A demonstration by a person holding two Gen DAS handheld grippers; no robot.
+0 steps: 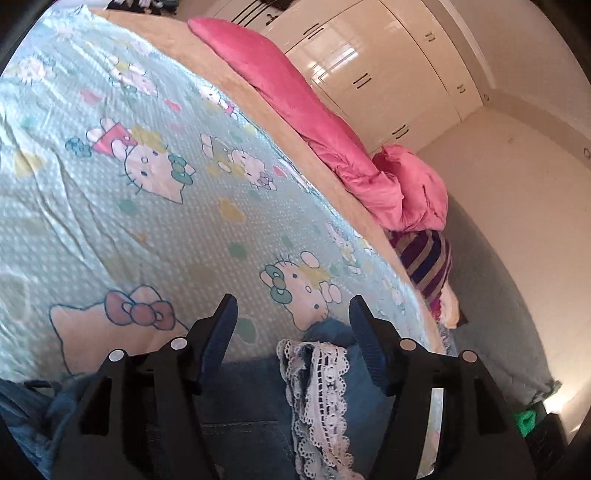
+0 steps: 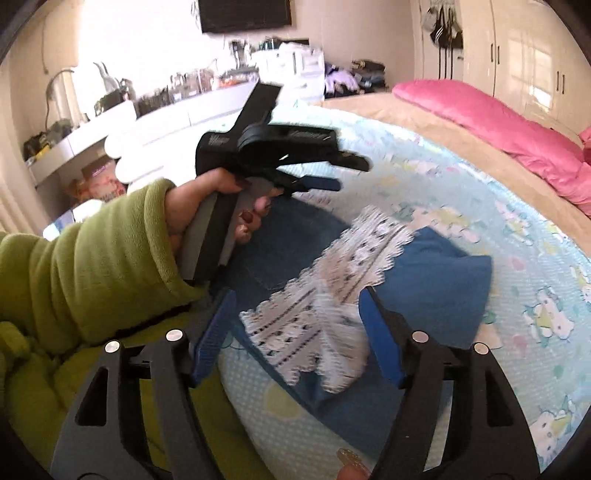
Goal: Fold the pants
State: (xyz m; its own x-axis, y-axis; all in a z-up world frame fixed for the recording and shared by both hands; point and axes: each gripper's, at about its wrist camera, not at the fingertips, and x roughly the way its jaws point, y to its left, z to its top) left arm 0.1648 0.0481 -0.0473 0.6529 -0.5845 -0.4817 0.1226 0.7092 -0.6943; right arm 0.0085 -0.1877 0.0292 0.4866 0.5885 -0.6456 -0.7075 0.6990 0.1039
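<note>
Blue denim pants [image 2: 443, 269] with a white lace trim [image 2: 369, 243] lie folded in a heap on a pale blue cartoon-cat bedsheet [image 2: 461, 177]. My right gripper [image 2: 297, 299] hovers over the lace, open, its blue pads clear of the cloth. A hand in a green sleeve [image 2: 103, 258] holds my left gripper [image 2: 351, 173] above the far side of the pants. In the left wrist view the left gripper [image 1: 291, 306] stands open above the denim [image 1: 240, 391] and the lace trim [image 1: 321, 387], with nothing pinched.
Pink bedding [image 1: 295, 103] and a striped cushion [image 1: 428, 262] lie along the bed's far edge, beside cream wardrobe doors [image 1: 369, 62]. A cluttered white dresser [image 2: 166, 107] and a wall screen [image 2: 243, 13] stand beyond the bed. Bare sheet [image 1: 110, 184] stretches ahead of the left gripper.
</note>
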